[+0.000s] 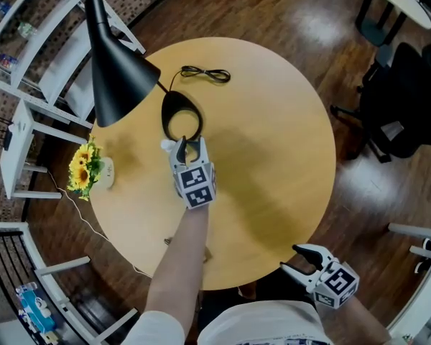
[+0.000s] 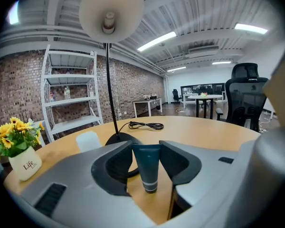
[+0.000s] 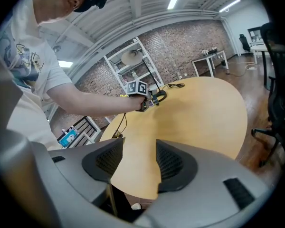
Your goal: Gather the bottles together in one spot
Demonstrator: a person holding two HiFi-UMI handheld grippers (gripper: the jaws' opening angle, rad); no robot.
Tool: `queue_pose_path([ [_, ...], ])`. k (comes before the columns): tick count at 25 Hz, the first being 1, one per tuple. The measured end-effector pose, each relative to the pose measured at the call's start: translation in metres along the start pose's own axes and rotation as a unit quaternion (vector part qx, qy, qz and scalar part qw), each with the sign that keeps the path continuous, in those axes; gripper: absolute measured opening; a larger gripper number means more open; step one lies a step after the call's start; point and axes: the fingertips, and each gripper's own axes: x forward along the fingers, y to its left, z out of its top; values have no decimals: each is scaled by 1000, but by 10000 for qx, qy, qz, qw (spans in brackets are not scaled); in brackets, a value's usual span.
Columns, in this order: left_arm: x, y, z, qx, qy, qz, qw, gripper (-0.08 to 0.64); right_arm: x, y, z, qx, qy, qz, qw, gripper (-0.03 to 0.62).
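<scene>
Teal tube [image 2: 147,165] stands cap-down, clamped at its wide end between the left gripper [image 2: 146,147] jaws; the right gripper [image 3: 139,150] jaws gape empty.

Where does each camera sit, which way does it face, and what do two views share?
Head view: on the person's head, facing steeply down at the table; shows left forearm, left gripper, right gripper.
Left gripper view: on that gripper, facing across the table towards the lamp; shows its jaws on the dark tube.
Right gripper view: on that gripper, facing over the table at the left forearm; shows its open jaws.
Shared: head and left gripper views show lamp, cable.
</scene>
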Motion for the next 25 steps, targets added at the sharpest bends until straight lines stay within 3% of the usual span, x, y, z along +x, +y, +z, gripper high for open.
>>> queue_pose_path([
  [16, -21, -6, 8, 365, -222, -393, 9983, 202, 7, 9, 4, -144, 18, 77, 9999, 242],
  [20, -53, -7, 23, 442, -440, -480, 9969, 202, 13, 14, 9, -264, -51, 134, 9995, 242],
  [25, -130, -1, 47, 210, -679, -645, 9954, 202, 23, 32, 22, -495, -196, 294, 9982, 242],
])
